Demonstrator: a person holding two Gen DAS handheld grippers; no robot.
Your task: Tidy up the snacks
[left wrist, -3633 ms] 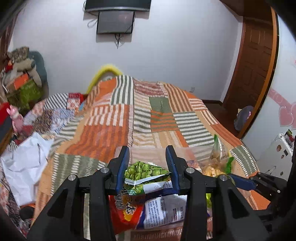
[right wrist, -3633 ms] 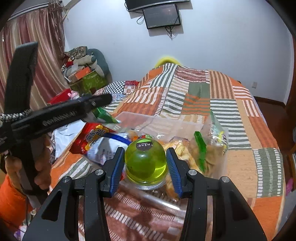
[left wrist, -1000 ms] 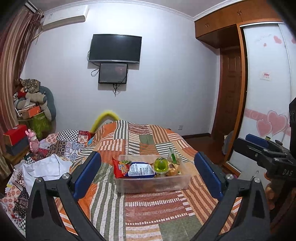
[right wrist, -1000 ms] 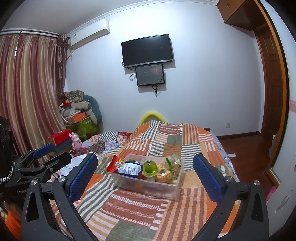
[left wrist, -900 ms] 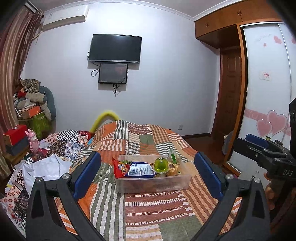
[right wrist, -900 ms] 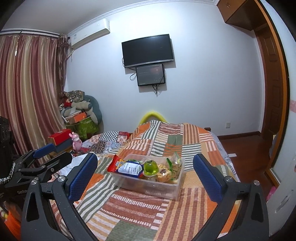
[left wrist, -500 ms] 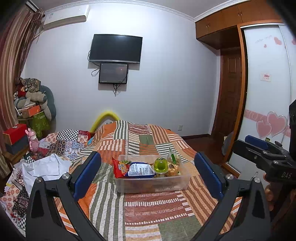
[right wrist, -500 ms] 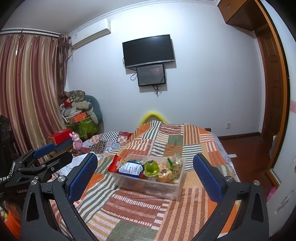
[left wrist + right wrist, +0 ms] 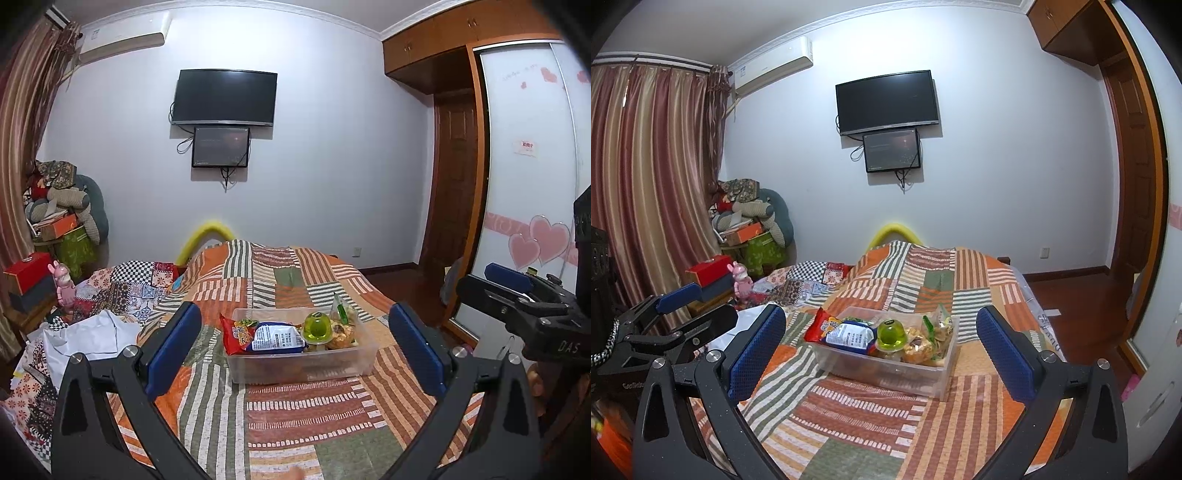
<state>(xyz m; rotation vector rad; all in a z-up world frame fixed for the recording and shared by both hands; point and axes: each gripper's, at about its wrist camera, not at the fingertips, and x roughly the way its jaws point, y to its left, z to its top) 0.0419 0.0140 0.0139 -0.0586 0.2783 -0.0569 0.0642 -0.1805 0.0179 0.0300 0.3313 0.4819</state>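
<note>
Both the left tongs point(image 9: 295, 347) and right tongs point(image 9: 881, 345) gape wide, empty, facing the clear plastic snack-filled bin point(image 9: 303, 363) on the striped patchwork bed point(image 9: 295, 417).

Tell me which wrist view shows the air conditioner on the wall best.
The right wrist view: the air conditioner shows whole beside the curtain, its front panel clear. In the left wrist view the air conditioner sits near the frame's dark upper-left edge, more distorted, its left end partly cut.

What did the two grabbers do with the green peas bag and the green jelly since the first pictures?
Both let go and pulled back from the clear bin. The left gripper dropped the pea bag, the right gripper released the green jelly cup. Jaws now wide open. Bin and quilt stayed put.
</note>
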